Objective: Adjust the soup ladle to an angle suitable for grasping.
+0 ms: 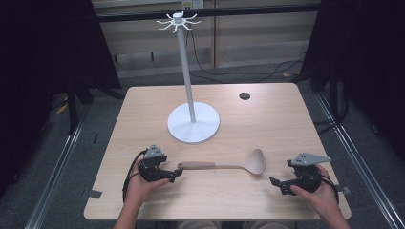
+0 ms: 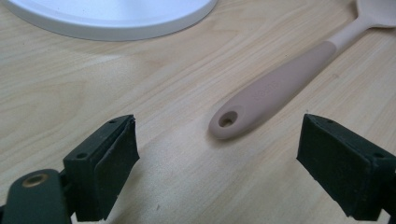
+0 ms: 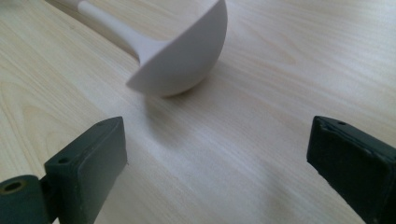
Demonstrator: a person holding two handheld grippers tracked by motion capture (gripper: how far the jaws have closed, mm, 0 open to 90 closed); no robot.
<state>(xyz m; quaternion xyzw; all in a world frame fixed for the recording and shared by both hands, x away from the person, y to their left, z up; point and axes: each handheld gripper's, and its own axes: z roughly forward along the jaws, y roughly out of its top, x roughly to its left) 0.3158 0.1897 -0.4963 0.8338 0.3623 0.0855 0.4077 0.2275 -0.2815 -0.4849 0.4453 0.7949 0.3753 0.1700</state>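
- You have a light wooden table [image 1: 267,124].
- A white stand [image 1: 193,123] sits on it, toward the far middle.
- A ladle [image 1: 229,165] lies flat near your edge, bowl to the right.

ladle [image 1: 224,165] on table [image 1: 277,119], before stand [image 1: 193,123]

Beige ladle [image 1: 224,165] flat on the table [image 1: 267,124], bowl rightward

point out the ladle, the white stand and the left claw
ladle [image 1: 224,165], high view, middle of its handle
white stand [image 1: 193,125], high view, its round base
left claw [image 1: 177,173], high view, between its open tips beside the handle end
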